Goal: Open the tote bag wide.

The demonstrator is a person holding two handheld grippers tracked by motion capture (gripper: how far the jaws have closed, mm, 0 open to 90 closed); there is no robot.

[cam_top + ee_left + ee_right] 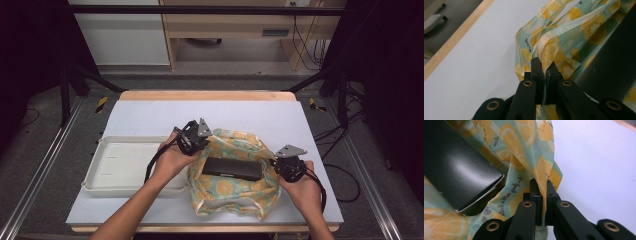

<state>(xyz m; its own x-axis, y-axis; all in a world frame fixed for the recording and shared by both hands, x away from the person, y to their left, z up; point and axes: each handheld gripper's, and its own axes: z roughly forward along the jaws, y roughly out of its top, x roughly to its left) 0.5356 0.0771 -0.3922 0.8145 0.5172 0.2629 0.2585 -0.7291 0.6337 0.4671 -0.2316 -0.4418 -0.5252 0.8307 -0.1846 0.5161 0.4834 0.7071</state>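
A soft cloth bag point(231, 180) printed with orange lemon slices on pale mint-green fabric, edged in cream binding, lies crumpled on the white table surface point(150, 117). Its mouth is pulled wide, and a flat, glossy black rectangular box point(232, 168) rests lengthwise in the opening, fabric bunched up all round it. The bag sits just beside the right end of a shallow cream plastic tray point(120, 162), nearer the table's front edge than its back. In the right gripper view the box point(459, 167) shows a thin white line along one edge, and script lettering runs across the bag cloth point(509, 192) below it.

The left gripper point(196, 136) is at the bag's upper left rim, on the side facing the tray. Its jaws are pressed nearly together, pinching a fold of the cream-bound hem point(549, 53), which rises between them in the left gripper view. The right gripper point(281, 162) is at the bag's right rim, just beside the box's far end from the tray. Its jaws are likewise squeezed close, clamping a thin pleat of the lemon cloth that runs up out of them.
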